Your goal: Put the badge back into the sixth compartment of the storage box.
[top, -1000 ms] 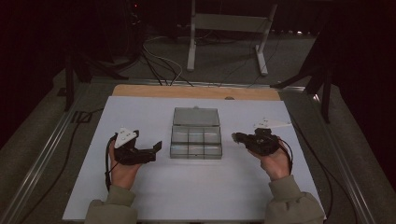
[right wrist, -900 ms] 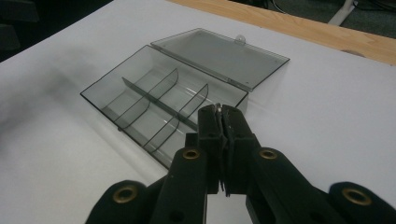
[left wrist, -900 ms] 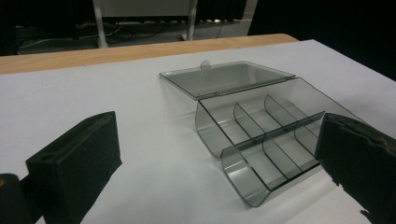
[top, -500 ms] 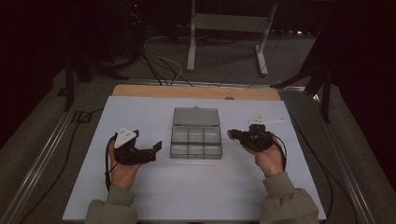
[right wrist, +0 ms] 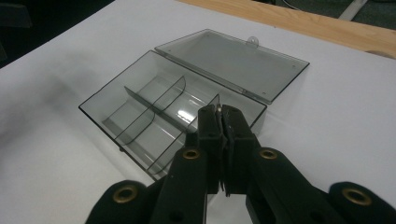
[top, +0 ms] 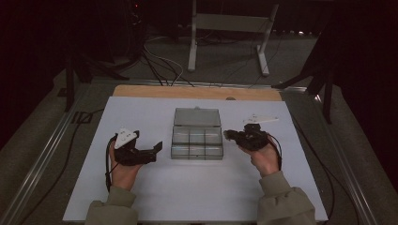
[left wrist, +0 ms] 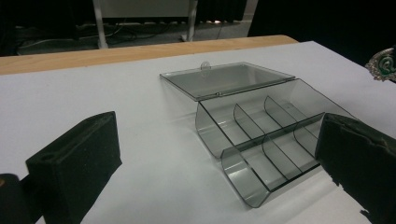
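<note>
White table (top: 155, 197), dark room. Clear divided box (top: 196, 139), lid open, mid-table between our hands. Right gripper (top: 228, 135) nearer, jaws together, just beside box's right end; left gripper (top: 158, 146) jaws apart.

The right gripper (top: 228, 135) has edged closer to the clear box (top: 197, 138).

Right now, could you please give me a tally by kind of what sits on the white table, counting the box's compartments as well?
Clear compartment box, lid open: 1
Compartments in the box: 6
Left gripper, jaws open: 1
Right gripper, jaws shut: 1
Small white item beyond the right gripper, too small to identify: 1
Total, compartments aside: 4
</note>
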Demonstrator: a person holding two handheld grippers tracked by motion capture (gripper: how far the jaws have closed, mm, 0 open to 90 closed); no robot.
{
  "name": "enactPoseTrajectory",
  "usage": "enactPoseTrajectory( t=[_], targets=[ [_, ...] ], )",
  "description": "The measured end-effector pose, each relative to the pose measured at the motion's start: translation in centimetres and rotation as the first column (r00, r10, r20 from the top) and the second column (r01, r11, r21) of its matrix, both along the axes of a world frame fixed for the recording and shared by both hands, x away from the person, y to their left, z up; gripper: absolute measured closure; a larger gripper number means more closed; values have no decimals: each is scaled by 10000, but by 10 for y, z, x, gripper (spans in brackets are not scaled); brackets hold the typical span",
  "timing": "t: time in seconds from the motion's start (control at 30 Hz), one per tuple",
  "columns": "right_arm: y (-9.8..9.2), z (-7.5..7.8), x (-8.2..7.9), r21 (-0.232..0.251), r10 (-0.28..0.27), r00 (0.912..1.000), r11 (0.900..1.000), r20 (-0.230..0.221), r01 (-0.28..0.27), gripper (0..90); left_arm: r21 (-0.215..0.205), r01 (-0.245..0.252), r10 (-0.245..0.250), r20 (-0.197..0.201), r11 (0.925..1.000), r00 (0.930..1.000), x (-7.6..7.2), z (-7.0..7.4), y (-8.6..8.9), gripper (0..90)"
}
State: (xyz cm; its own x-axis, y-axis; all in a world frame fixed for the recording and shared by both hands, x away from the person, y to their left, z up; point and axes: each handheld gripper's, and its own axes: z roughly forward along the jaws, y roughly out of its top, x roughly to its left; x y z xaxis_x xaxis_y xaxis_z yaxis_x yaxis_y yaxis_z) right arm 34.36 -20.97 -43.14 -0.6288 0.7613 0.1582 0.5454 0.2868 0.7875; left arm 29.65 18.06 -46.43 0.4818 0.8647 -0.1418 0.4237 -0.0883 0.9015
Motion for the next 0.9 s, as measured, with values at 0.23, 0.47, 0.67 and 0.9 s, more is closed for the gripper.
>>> enactPoseTrajectory(
  t=[0.23,0.47,0.67,0.9],
  targets=[
    [5,-4,2,0,79,9999,10000,-108,-79,885,-7,-3,3,-7,10000,10000,0,0,0,6],
    [11,-8,4,-75,150,9996,9999,-221,-152,885,-18,-7,7,4,10000,10000,0,0,0,6],
    [19,-14,6,-249,289,9989,9992,-358,-298,885,-38,-3,3,4,10000,10000,0,0,0,6],
    [25,-19,7,-315,382,9981,9987,-474,-397,885,-38,3,-3,6,10000,10000,0,0,0,6]
  ],
)
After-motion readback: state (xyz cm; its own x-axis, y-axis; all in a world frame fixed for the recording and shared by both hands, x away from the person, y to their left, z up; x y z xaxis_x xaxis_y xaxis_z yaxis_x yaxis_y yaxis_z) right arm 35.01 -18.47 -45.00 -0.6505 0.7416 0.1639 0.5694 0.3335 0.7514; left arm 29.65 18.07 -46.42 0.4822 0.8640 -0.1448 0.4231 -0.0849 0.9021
